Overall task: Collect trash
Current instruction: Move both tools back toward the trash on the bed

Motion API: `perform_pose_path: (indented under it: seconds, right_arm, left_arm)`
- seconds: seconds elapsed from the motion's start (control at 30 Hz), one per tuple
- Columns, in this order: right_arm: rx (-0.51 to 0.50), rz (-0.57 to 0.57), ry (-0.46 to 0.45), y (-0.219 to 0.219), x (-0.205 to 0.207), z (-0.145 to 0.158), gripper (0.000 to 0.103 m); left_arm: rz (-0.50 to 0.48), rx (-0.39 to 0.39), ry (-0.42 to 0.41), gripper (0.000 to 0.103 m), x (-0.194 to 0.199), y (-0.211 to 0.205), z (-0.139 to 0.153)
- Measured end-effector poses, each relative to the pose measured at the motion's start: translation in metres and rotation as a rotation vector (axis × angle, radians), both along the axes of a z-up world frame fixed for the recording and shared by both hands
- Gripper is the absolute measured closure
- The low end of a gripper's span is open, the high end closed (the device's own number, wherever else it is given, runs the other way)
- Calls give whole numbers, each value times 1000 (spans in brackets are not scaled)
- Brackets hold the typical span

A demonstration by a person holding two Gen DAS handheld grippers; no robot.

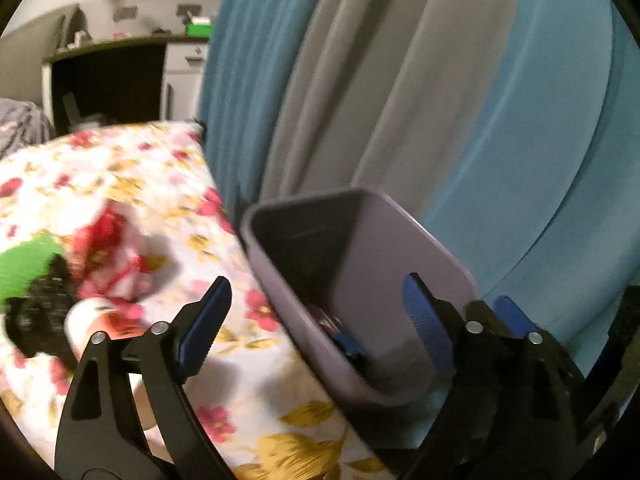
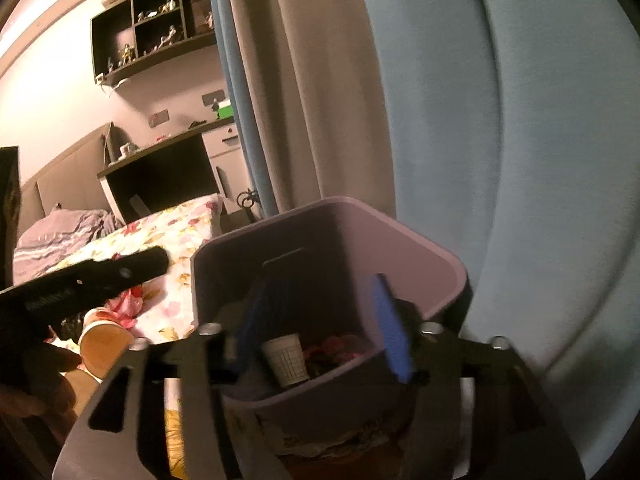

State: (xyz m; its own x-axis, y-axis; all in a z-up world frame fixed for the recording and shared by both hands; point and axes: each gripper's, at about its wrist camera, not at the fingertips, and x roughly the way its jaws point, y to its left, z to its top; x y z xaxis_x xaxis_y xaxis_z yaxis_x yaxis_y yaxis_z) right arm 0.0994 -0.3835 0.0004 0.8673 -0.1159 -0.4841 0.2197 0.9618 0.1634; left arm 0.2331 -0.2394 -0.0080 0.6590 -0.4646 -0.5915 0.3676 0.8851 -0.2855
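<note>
A lilac trash bin (image 1: 400,240) stands beside the flowered bed (image 1: 160,184), against the curtains. My left gripper (image 1: 316,320) is open wide. Its left finger hangs over the bed and its right finger over the bin's mouth, with nothing pressed between them. In the right wrist view my right gripper (image 2: 320,328) is open over the bin (image 2: 420,256), both blue pads apart. Down in the bin, below the fingers, lie a white paper cup (image 2: 286,360) and pink crumpled trash (image 2: 336,348). On the bed lie a white and red cup (image 1: 92,320), a red wrapper (image 1: 116,248) and a green item (image 1: 28,264).
Blue and grey curtains (image 1: 440,100) hang right behind the bin. A dark desk (image 2: 160,168) with white drawers stands past the bed, wall shelves (image 2: 152,28) above it. A grey blanket (image 2: 60,236) lies at the bed's head. A hand holding the left gripper's black body (image 2: 88,280) shows at left.
</note>
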Motion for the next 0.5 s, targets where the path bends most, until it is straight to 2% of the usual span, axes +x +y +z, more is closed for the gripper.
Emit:
perform_pose_path:
  seconds: [0.1, 0.27, 0.33, 0.5]
  right_arm:
    - [-1, 2, -10, 6, -10, 3, 30]
    - [-20, 30, -35, 28, -29, 10, 17]
    - [-21, 59, -45, 38, -35, 13, 16]
    - [-37, 141, -53, 71, -50, 17, 15]
  left_arm:
    - [40, 14, -46, 10, -19, 22, 11]
    - [110, -2, -67, 7, -43, 64, 22]
    - [146, -12, -74, 6, -55, 85, 26]
    - [255, 42, -80, 6, -81, 135, 23]
